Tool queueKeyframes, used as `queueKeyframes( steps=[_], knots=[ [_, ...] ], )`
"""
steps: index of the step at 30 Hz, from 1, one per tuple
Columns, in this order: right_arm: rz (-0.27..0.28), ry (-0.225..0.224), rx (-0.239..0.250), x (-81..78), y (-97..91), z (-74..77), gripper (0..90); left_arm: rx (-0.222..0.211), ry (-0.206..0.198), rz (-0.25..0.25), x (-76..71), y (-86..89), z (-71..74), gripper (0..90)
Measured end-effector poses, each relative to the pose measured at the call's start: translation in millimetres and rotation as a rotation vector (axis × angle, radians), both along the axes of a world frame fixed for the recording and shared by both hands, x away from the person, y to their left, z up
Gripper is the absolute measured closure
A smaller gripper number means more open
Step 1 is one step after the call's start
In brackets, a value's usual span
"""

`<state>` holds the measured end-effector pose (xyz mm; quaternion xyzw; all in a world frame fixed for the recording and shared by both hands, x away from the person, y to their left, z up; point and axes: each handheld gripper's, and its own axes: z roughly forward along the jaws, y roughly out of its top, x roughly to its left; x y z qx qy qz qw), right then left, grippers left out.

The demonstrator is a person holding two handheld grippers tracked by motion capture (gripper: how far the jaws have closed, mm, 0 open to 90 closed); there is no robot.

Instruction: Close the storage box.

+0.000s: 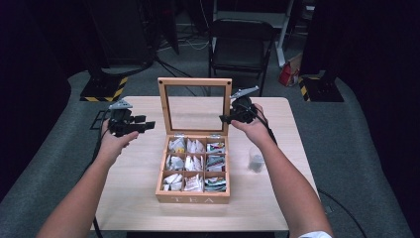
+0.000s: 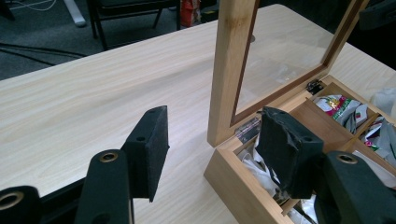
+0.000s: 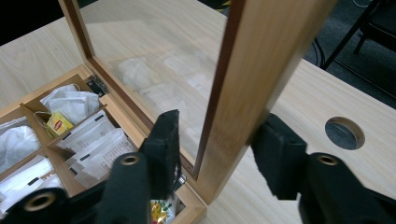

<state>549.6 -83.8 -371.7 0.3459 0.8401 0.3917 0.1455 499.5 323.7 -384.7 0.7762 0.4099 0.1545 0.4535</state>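
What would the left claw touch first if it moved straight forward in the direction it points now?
Probably the tea box: the left claw has its jaws apart with nothing between them, and straight ahead stands the near upright post of the open lid at the box's corner. Depth is hard to judge, so the box wall might come first.

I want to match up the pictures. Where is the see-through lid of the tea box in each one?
High view: the lid stands upright in the middle, behind the compartments.
Left gripper view: upper right, its near post rising from the box corner.
Right gripper view: centre, its post between the jaws.
Shared landmark: the metal hinge at the lid's foot.
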Motion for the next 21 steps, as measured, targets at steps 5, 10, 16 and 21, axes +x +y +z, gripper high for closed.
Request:
queueKeyframes(
  steps=[5,10,16,21],
  knots=[
    [-0.010,0.014,0.028,-6.0,-5.4,2.0,66.6,0.001,0.000,-0.007,0.4,-4.6,1.2,42.7],
    [0.004,-0.010,0.035,-12.6,-6.7,0.1,66.7,-0.007,-0.003,-0.010,0.3,-9.3,1.8,43.0],
    [0.027,-0.023,0.002,-17.9,-5.4,2.3,66.6,0.002,-0.005,-0.036,0.9,-15.3,3.0,44.3],
    [0.039,-0.019,0.019,-23.5,-6.8,1.3,65.6,-0.007,-0.014,-0.041,0.7,-21.3,10.1,46.0]
  ],
)
